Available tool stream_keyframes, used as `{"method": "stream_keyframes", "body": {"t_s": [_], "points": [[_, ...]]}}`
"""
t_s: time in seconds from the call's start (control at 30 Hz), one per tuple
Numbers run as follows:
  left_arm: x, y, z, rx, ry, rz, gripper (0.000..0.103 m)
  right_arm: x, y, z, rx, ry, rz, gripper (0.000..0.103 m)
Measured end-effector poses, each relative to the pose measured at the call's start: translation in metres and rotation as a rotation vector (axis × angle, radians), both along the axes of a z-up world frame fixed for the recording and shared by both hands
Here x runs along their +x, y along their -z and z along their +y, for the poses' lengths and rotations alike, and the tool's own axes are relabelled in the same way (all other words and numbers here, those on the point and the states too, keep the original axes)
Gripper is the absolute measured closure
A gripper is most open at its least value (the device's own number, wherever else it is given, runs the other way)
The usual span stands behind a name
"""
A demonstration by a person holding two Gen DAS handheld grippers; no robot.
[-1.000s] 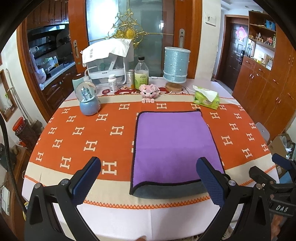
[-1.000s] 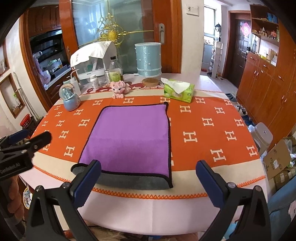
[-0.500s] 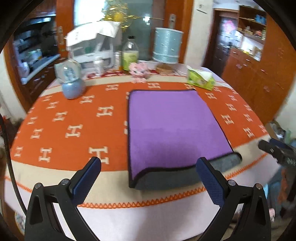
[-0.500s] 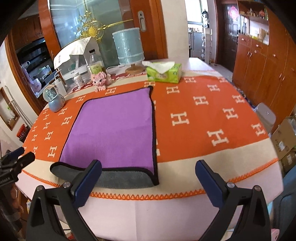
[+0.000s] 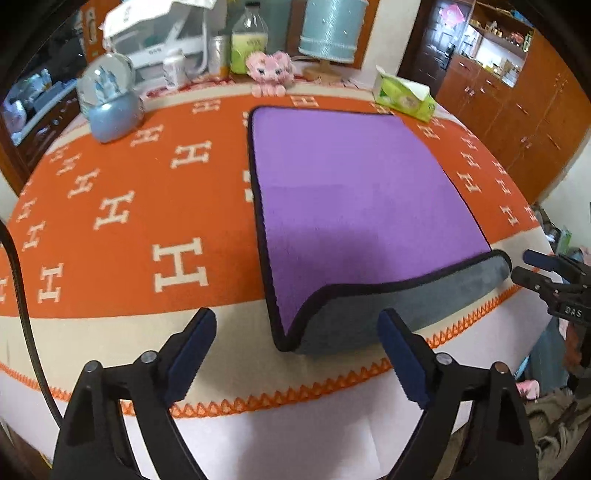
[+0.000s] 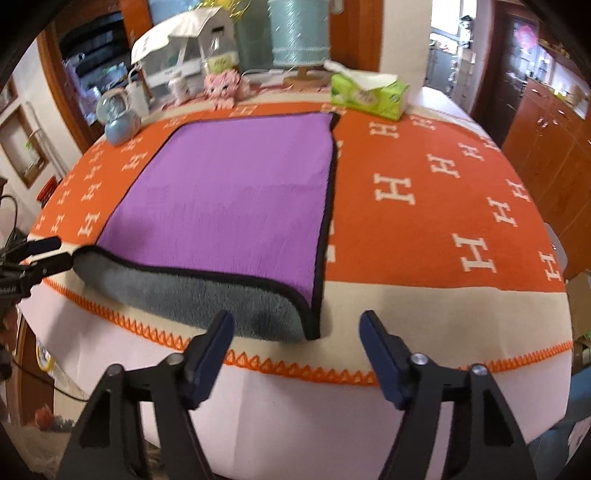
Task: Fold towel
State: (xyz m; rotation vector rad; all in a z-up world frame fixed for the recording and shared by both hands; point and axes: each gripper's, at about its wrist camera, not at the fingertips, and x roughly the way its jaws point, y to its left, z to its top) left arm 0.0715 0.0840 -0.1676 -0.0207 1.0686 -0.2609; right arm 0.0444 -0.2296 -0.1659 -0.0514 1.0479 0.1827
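Note:
A purple towel (image 5: 354, 199) with a black hem and grey underside lies flat on the table, folded once so the grey layer shows along its near edge. It also shows in the right wrist view (image 6: 236, 192). My left gripper (image 5: 295, 354) is open, just short of the towel's near left corner. My right gripper (image 6: 295, 347) is open, just short of the near right corner. Each gripper shows at the edge of the other's view, the right one (image 5: 550, 277) and the left one (image 6: 33, 258), beside the towel's near corners.
An orange tablecloth (image 5: 122, 206) with white H marks covers the round table. Along the far edge stand a snow globe (image 5: 109, 107), a pink plush toy (image 5: 269, 72), a green tissue box (image 5: 404, 98), a pale blue lamp (image 5: 330, 29), bottles and a white appliance. Wooden cabinets (image 5: 517, 103) stand to the right.
Both grippers have moved forward and down toward the towel's near corners. Their jaws have narrowed but stay open. The towel has not moved.

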Motion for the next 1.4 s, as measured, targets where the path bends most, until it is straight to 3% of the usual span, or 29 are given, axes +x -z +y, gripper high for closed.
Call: {"method": "stream_keyframes", "body": {"t_s": [0.1,0.37,0.8,0.9,1.07,1.33,1.4], "points": [[0.006,0.006,0.003,-0.025,0.03,0.018,0.031,0.005,0.008,-0.001,0.018,-0.032,0.028,0.049],[0.021,0.012,0.005,-0.056,0.121,0.05,0.045,0.024,0.015,-0.005,0.086,-0.172,0.072,0.065],[0.028,0.007,-0.007,-0.056,0.253,0.073,0.051,0.033,0.016,-0.003,0.103,-0.309,0.126,0.077],[0.03,0.009,-0.007,-0.055,0.267,0.09,0.061,0.033,0.016,-0.004,0.096,-0.314,0.13,0.082],[0.029,0.012,-0.008,-0.049,0.289,0.107,0.064,0.033,0.014,-0.007,0.106,-0.305,0.129,0.09],[0.028,0.017,-0.009,-0.044,0.305,0.139,0.067,0.029,0.012,-0.005,0.101,-0.325,0.127,0.092],[0.027,0.018,-0.01,-0.04,0.308,0.145,0.078,0.029,0.012,-0.003,0.093,-0.327,0.125,0.093]]}}
